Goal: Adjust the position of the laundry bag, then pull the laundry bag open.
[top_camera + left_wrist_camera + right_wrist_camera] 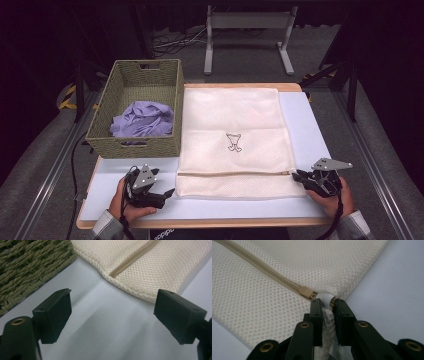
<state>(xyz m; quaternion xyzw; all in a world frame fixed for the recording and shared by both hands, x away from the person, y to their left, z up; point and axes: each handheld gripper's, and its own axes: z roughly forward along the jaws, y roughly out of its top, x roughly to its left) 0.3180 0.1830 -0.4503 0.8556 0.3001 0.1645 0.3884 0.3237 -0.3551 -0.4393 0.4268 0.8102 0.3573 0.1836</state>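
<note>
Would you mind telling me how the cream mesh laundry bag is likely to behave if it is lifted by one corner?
The mesh laundry bag lies flat and thin, so it would probably drape limply. Its open weave suggests it is light and may slide on the smooth table. The right hand-held gripper, pinching fabric beside the zipper pull, would likely bunch that corner.

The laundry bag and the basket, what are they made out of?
The laundry bag looks like cream synthetic mesh cloth, matt: the right gripper view shows tiny regular holes all over it, and a tan zipper sewn in. The basket looks woven from twisted olive-green cord, maybe paper rope or seagrass; the left gripper view shows the rough, twisted strands.
</note>
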